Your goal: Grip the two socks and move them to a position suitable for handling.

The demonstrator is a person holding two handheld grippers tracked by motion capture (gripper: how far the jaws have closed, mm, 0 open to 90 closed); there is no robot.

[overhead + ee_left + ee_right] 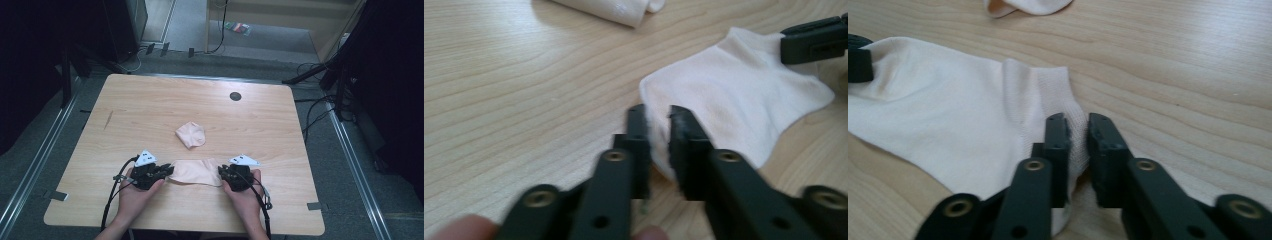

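A pale pink sock (195, 172) lies flat near the table's front edge, stretched between both grippers. My left gripper (167, 172) is at its left end; in the left gripper view the jaws (658, 117) pinch the sock's edge (744, 100). My right gripper (221, 173) holds the right end; in the right gripper view its jaws (1077, 122) are shut on the ribbed cuff of the sock (938, 115). A second, bunched-up sock (190, 134) sits a little farther back, apart from both grippers.
The wooden table (150, 105) has a small black round disc (235, 96) near its far edge. Cables and dark stands line the floor around the table. The bunched sock (614, 7) (1028, 5) sits at the top edge of both gripper views.
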